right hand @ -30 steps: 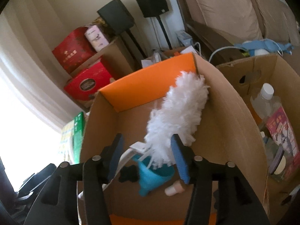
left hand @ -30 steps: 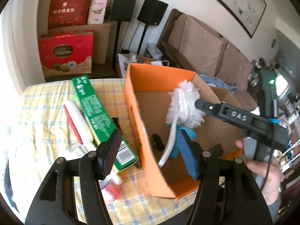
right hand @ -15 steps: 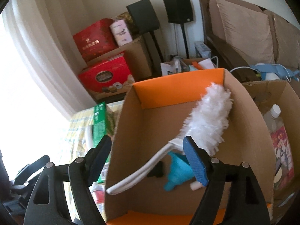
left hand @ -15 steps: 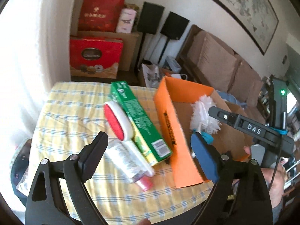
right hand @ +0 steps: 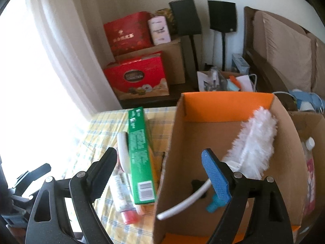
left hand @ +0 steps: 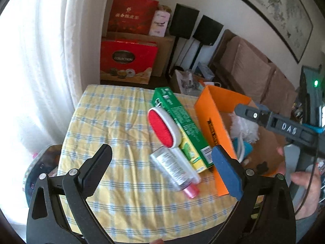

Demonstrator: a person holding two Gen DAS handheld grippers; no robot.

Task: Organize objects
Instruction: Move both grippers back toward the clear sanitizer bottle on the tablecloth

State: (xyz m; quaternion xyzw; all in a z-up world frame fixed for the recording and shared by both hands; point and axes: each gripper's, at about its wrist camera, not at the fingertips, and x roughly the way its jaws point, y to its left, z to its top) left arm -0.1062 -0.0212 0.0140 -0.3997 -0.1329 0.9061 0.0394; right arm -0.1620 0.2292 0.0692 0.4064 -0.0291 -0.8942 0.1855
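Standing on a worktop [left hand: 113,122] covered in yellow checked cloth:

- Cardboard box [right hand: 288,134] with orange flaps, sitting at the right side of the cloth, open at the top
- White duster [right hand: 255,142], lying slantwise inside the box, fluffy head leaning toward the far right corner, white handle reaching over the near wall
- Teal item [right hand: 213,204], lying on the box floor under the handle; what it is cannot be told
- Green carton [left hand: 180,126], lying flat just beside the box's left wall, barcode end nearest
- Lint brush [left hand: 162,130] with a red pad and white body, resting against the carton's left side
- Clear tube [left hand: 172,168] with a pink cap, lying alongside the brush handle, touching it

Tools, each carried by a person:

- Left tool [left hand: 162,170], hovering over the cloth with its jaws spread wide and holding nothing, having just been opening; the tube and brush handle are showing between its fingers from above
- Right tool [right hand: 160,172], hanging at the box's near left wall, jaws likewise wide and empty, having just been opening; seen from the left camera it is reaching over the box, a hand [left hand: 304,185] gripping it

Second carton with a bottle [right hand: 308,148], sitting to the right of the box
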